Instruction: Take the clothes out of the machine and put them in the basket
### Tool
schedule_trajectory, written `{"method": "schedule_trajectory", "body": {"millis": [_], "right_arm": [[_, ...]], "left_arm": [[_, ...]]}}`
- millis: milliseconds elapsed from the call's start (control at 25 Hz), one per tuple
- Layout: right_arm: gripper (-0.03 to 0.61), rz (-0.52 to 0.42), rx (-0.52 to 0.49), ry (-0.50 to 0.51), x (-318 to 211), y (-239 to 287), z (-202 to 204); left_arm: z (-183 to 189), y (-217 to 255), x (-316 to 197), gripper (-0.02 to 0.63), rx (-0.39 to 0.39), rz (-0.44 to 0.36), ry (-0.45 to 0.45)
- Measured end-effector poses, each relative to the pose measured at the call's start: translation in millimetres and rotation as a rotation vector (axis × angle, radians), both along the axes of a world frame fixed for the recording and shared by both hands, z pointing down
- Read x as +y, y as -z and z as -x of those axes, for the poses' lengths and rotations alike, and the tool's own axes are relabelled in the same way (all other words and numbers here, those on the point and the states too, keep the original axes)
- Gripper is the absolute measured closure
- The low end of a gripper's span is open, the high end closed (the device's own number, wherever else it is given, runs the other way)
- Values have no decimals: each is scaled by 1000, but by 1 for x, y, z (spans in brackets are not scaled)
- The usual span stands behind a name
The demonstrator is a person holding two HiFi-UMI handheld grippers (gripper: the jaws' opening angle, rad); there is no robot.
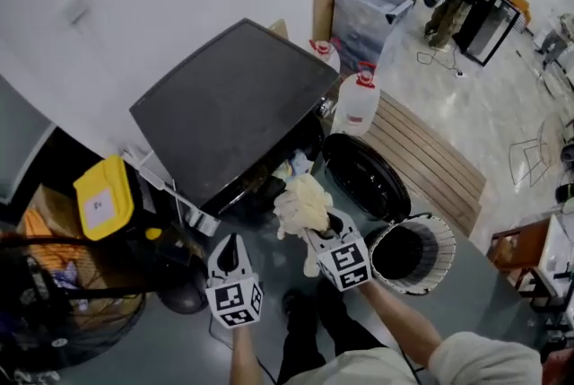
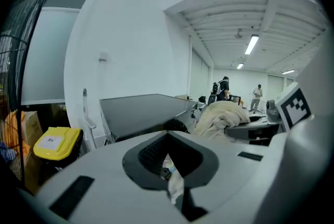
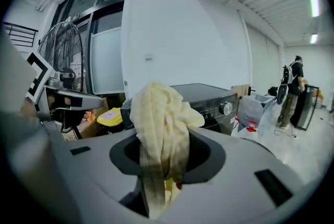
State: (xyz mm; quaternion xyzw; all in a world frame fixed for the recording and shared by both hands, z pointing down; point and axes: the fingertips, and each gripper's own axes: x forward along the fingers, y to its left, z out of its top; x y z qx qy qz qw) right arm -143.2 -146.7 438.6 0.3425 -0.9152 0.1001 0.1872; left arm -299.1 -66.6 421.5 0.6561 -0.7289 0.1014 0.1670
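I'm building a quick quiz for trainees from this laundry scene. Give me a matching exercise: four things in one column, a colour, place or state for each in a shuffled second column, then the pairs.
Things
1. cloth
2. basket
3. machine door
4. bin lid

Descriptions
A. yellow
B. swung open
C. standing on the floor beside the door
D. clamped in the right gripper

Pairs: 1-D; 2-C; 3-B; 4-A
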Motion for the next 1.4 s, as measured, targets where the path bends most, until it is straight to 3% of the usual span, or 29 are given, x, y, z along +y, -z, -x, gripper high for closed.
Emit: {"method": "schedule_trajectory", "body": {"millis": [400, 760, 1120, 1400], "right_arm": [[425, -54, -23, -66, 25, 90, -54], [425, -153, -80, -181, 41, 145, -104], [425, -228, -92, -388, 58, 181, -190], [425, -259, -24, -604, 86, 179, -285]], "left_arm": [[-27, 73, -7, 595, -14, -35, -55], [-83, 120, -19, 594, -54, -90, -210], [-172, 153, -40, 594, -56, -141, -430], [-272, 152, -59, 595, -23, -165, -645]]}}
